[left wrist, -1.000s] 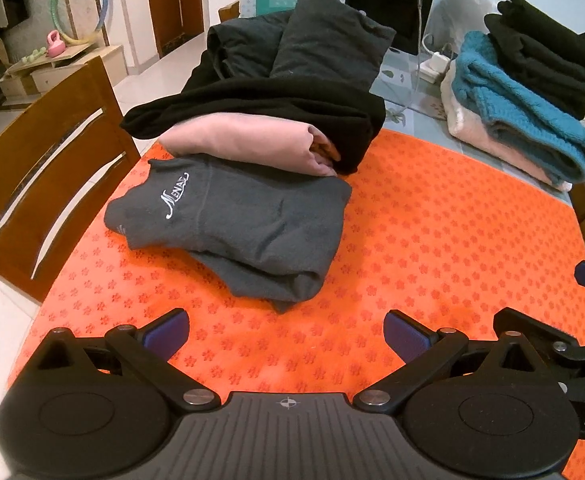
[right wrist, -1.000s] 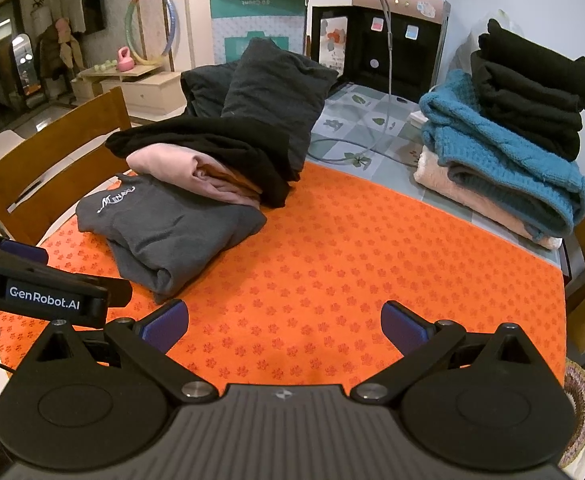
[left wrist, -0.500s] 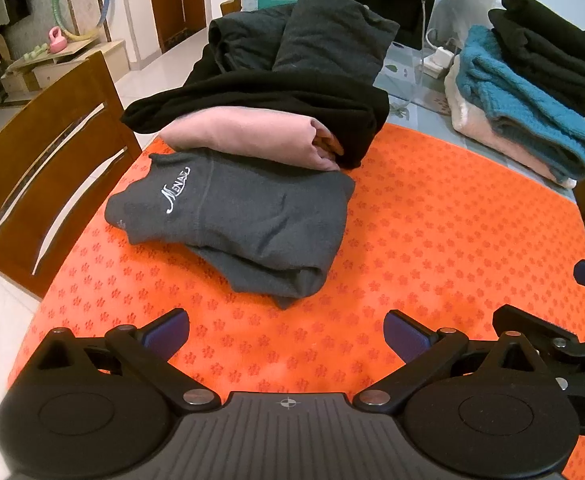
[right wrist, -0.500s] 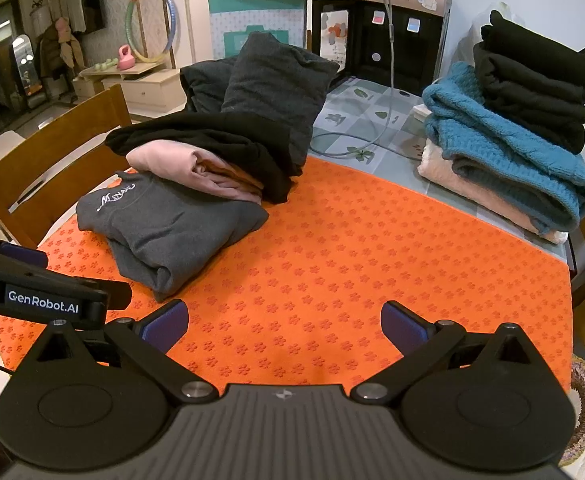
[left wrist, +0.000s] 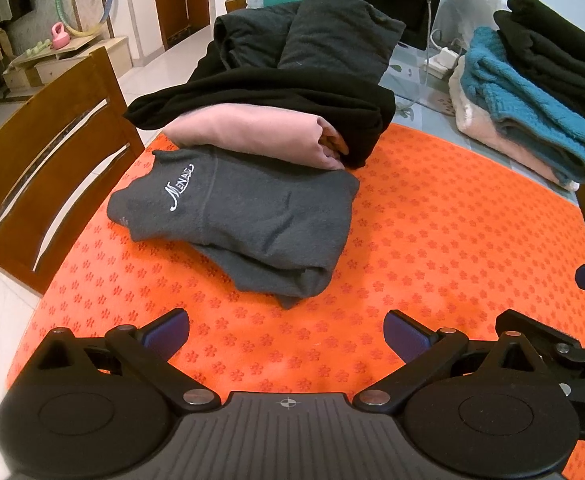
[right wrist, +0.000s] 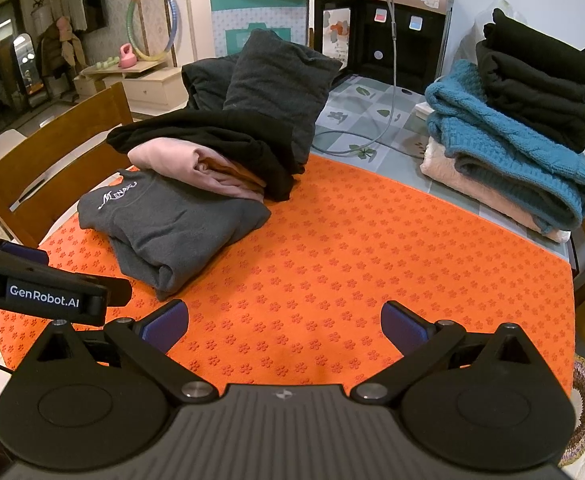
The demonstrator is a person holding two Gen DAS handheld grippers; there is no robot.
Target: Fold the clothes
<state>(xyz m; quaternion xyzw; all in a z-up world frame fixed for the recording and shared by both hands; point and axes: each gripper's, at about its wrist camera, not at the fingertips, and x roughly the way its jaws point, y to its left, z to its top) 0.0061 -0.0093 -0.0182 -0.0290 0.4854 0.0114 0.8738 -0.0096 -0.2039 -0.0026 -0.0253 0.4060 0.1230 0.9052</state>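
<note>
Orange mat (left wrist: pixel 452 220) is spread over the table (right wrist: pixel 356 108), with a wooden chair (left wrist: pixel 40 168) at its left edge. Grey sweatshirt (left wrist: pixel 244 216) is seen folded on the mat's left part, its far edge tucked under a pink top (left wrist: pixel 252 136) and black garment (left wrist: pixel 276 100) of the unsorted pile. Folded stack (right wrist: pixel 520 128) is kept at the far right, well apart. Left gripper (left wrist: pixel 286 330) and right gripper (right wrist: pixel 284 322) are both held wide apart, empty, above bare mat. Sweatshirt is judged soft, thick, light and floppy; it would best be taken by pinching the near folded edge or a corner, both layers together. Compared with a second ago, the clothes are unmoved; the left view has only crept slightly nearer the sweatshirt.
</note>
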